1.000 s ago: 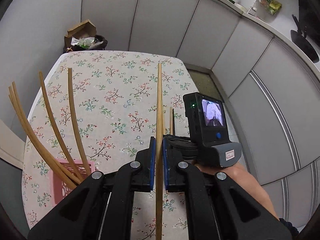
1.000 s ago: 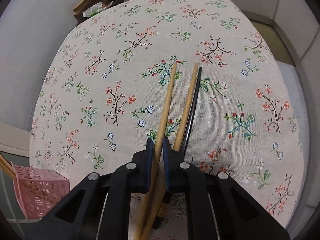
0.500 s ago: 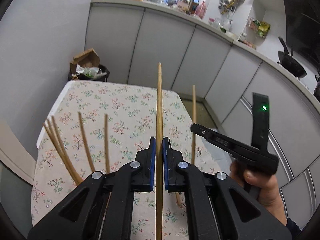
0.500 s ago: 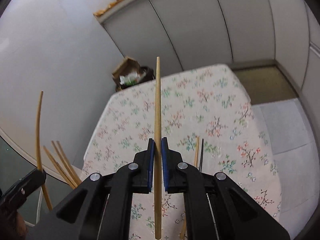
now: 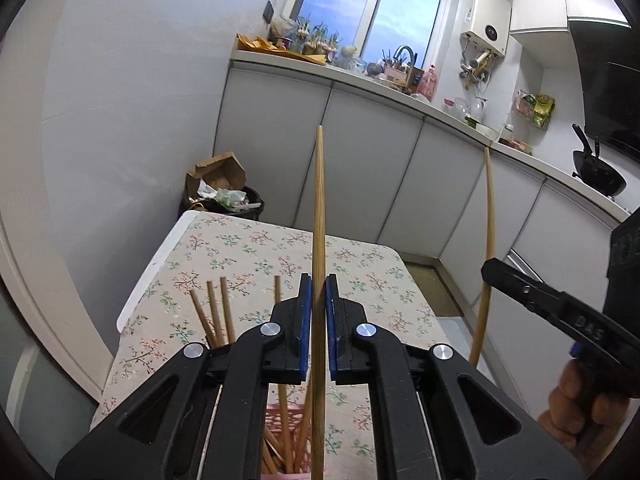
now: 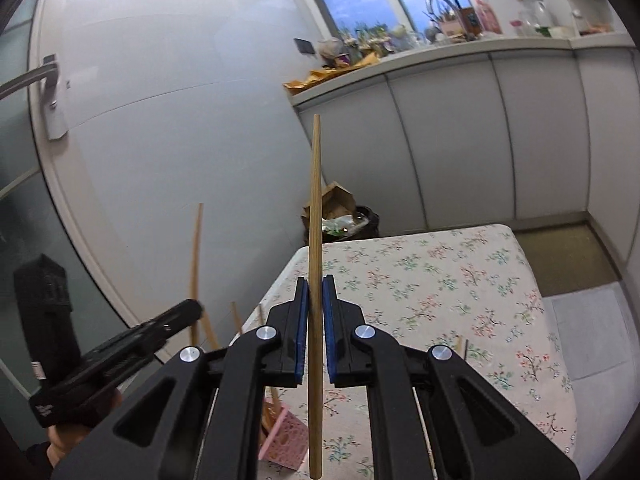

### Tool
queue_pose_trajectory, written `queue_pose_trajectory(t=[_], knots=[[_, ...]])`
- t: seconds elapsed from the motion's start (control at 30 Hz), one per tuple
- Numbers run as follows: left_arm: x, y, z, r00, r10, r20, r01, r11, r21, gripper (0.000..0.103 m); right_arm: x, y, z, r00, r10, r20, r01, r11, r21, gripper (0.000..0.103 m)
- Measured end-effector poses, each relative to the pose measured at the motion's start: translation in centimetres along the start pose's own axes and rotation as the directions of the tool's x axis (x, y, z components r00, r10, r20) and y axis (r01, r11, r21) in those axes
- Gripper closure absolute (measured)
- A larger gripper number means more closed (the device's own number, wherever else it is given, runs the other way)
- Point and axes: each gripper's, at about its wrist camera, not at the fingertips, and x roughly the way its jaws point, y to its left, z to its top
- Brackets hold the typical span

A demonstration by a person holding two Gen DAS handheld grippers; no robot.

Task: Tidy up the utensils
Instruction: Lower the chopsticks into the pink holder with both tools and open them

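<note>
My left gripper [image 5: 318, 304] is shut on a wooden chopstick [image 5: 319, 216] held upright over the pink lattice basket [image 5: 294, 426], which holds several wooden chopsticks [image 5: 218, 312]. My right gripper [image 6: 315, 304] is shut on another wooden chopstick [image 6: 315, 216], also upright, to the right of the basket [image 6: 280, 436]. The right gripper shows in the left wrist view [image 5: 490, 270] with its chopstick [image 5: 489, 208]. The left gripper shows in the right wrist view [image 6: 194, 310] with its chopstick [image 6: 196, 256]. Chopstick ends [image 6: 462, 346] lie on the table behind my right gripper.
The table has a floral cloth [image 5: 256, 256]. A black bin with cardboard [image 5: 222, 192] stands beyond its far edge. White cabinets [image 5: 380, 160] and a cluttered counter run along the back and right. A wall and door [image 6: 52, 92] stand on the left.
Both grippers have tilted up from the table and risen, each keeping its chopstick. The left one has moved over the pink basket; the right one has lifted its chopstick off the table.
</note>
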Motion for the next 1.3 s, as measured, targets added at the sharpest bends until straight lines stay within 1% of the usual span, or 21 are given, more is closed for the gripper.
queue_pose_trajectory(t=[0.1, 0.23, 0.33, 0.43, 0.63, 0.67, 0.7, 0.73, 0.8, 0.87, 0.93, 1.0, 1.03, 1.07, 1.1, 1.23, 1.3], knots=[[0.4, 0.6, -0.7, 1.000, 0.022, 0.016, -0.022, 1.000, 0.007, 0.097, 0.7, 1.1, -0.7, 1.000, -0.003, -0.007, 0.003, 1.000, -0.025, 0.095], [1.0, 1.1, -2.1, 0.996, 0.060, 0.064, -0.063, 0.997, 0.038, 0.097, 1.2, 1.7, -1.0, 1.000, -0.004, -0.017, 0.004, 0.999, -0.037, 0.095], [1.6, 1.0, -3.0, 0.994, 0.075, 0.080, -0.079, 0.996, 0.051, 0.097, 1.4, 1.9, -1.2, 1.000, -0.003, -0.022, 0.002, 0.999, -0.040, 0.095], [2.3, 1.1, -3.8, 0.996, 0.078, 0.043, -0.080, 0.996, 0.040, 0.097, 1.5, 2.1, -1.3, 1.000, 0.002, -0.023, -0.003, 0.999, -0.042, 0.095], [2.0, 0.1, -4.5, 0.996, 0.087, -0.008, -0.086, 0.992, 0.095, 0.096, 2.0, 2.1, -1.8, 1.000, 0.004, -0.025, -0.005, 0.999, -0.039, 0.095], [1.9, 0.2, -4.4, 0.996, 0.085, -0.028, -0.082, 0.992, 0.092, 0.096, 2.0, 2.1, -1.8, 1.000, 0.004, -0.025, -0.005, 0.999, -0.036, 0.095], [1.7, 0.4, -4.1, 0.995, 0.075, -0.060, -0.071, 0.995, 0.073, 0.096, 2.1, 2.2, -1.8, 1.000, 0.005, -0.025, -0.006, 0.999, -0.036, 0.095], [1.5, 0.6, -3.8, 0.995, 0.070, -0.076, -0.066, 0.996, 0.055, 0.095, 2.1, 2.4, -1.9, 1.000, 0.006, -0.024, -0.006, 0.999, -0.038, 0.095], [0.5, 1.0, -3.0, 0.993, 0.072, -0.093, -0.071, 0.997, 0.018, 0.092, 2.1, 2.6, -1.9, 1.000, 0.009, -0.022, -0.010, 0.999, -0.042, 0.095], [-1.0, 1.3, -2.0, 0.989, 0.105, -0.109, -0.105, 0.994, 0.000, 0.075, 2.3, 2.8, -2.0, 1.000, 0.014, -0.023, -0.015, 0.999, -0.039, 0.095], [-2.0, 1.4, -1.6, 0.980, 0.137, -0.141, -0.137, 0.990, 0.010, 0.071, 2.6, 3.1, -2.3, 1.000, 0.016, -0.024, -0.017, 0.999, -0.031, 0.095], [-2.5, 1.5, -1.5, 0.967, 0.177, -0.185, -0.173, 0.984, 0.039, 0.068, 3.0, 3.4, -2.6, 1.000, 0.015, -0.025, -0.015, 1.000, -0.021, 0.095], [-2.6, 1.7, -1.5, 0.962, 0.188, -0.198, -0.184, 0.982, 0.040, 0.065, 3.2, 3.5, -2.6, 1.000, 0.016, -0.023, -0.016, 1.000, -0.014, 0.095], [-2.6, 2.0, -1.4, 0.958, 0.192, -0.214, -0.191, 0.981, 0.029, 0.065, 3.4, 3.7, -2.7, 1.000, 0.014, -0.017, -0.014, 1.000, -0.005, 0.095], [-2.7, 2.4, -1.4, 0.956, 0.193, -0.222, -0.194, 0.981, 0.014, 0.064, 3.6, 3.8, -2.8, 1.000, 0.012, -0.010, -0.012, 1.000, -0.001, 0.095], [-2.7, 3.5, -1.2, 0.951, 0.195, -0.242, -0.207, 0.978, -0.028, 0.058, 4.2, 4.8, -3.0, 0.999, 0.024, 0.034, -0.024, 1.000, 0.008, 0.095], [-2.9, 4.0, -1.3, 0.949, 0.192, -0.249, -0.211, 0.976, -0.053, 0.058, 4.7, 5.3, -3.3, 0.999, 0.024, 0.046, -0.024, 1.000, -0.001, 0.095]])
